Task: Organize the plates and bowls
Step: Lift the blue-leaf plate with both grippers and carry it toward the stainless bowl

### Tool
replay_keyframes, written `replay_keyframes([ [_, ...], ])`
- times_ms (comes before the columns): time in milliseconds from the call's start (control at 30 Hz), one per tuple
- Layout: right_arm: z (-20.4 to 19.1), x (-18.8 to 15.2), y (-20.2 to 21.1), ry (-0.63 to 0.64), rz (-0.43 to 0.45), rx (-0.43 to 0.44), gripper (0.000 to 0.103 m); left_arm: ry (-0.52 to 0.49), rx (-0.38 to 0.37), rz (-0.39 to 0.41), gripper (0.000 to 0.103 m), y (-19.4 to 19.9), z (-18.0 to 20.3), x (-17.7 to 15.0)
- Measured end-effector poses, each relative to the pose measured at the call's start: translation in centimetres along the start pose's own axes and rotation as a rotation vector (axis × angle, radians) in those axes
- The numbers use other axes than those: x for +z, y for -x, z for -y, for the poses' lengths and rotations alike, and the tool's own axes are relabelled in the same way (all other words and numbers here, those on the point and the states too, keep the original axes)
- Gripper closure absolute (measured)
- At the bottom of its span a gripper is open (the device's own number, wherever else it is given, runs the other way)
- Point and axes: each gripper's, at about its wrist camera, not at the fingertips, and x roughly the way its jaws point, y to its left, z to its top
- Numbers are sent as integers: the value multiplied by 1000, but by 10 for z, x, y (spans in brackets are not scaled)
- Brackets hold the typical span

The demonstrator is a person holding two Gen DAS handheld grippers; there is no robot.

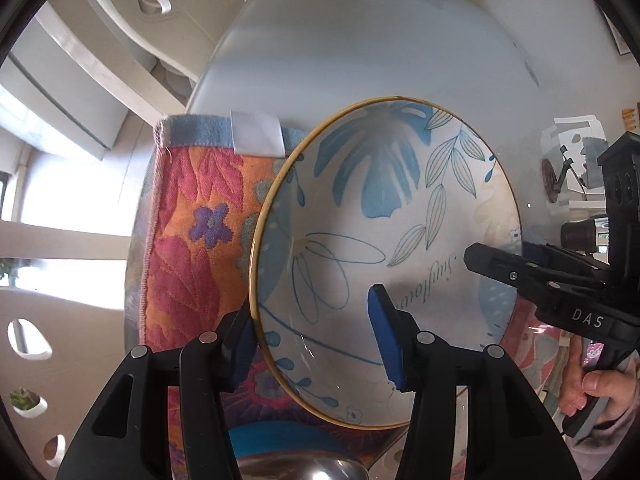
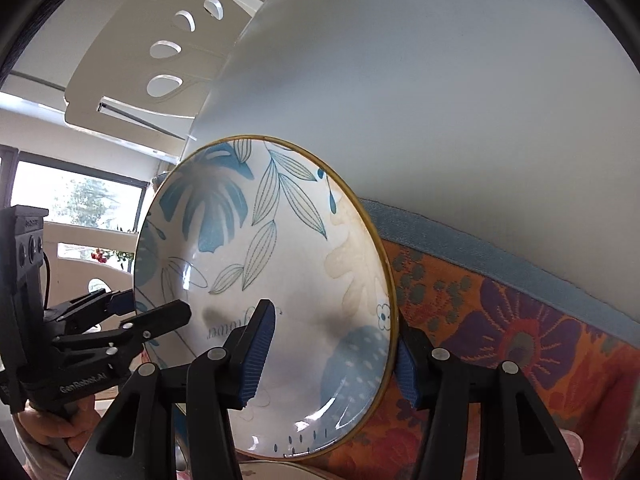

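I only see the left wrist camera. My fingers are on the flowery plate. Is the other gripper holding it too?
Observer: It looks so. The right gripper has one finger on the face of the blue-leaf ceramic plate with a yellow rim and one behind the rim.
Operator: What's under the plate?
Observer: A pale dish edge peeks out just below it.
Operator: Who holds my gripper?
Observer: A hand is wrapped around the handle of the left gripper, low in the right wrist view.
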Motion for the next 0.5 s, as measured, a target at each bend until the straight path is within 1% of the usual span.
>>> replay_keyframes([
  [67,0,-3,9,-16,8,16,49,-9,3,14,55,10,5,-5],
  [167,-2,-11,23,-9,25,12,49,-5,-15,29,55,25,9,-10],
  [333,-12,-27,45,-7,47,43,49,1,0,71,55,50,17,-25],
  [367,-15,-32,50,3,52,42,49,3,3,79,55,51,11,-28],
  [500,-27,-49,65,21,69,62,49,15,16,114,55,71,13,-45],
])
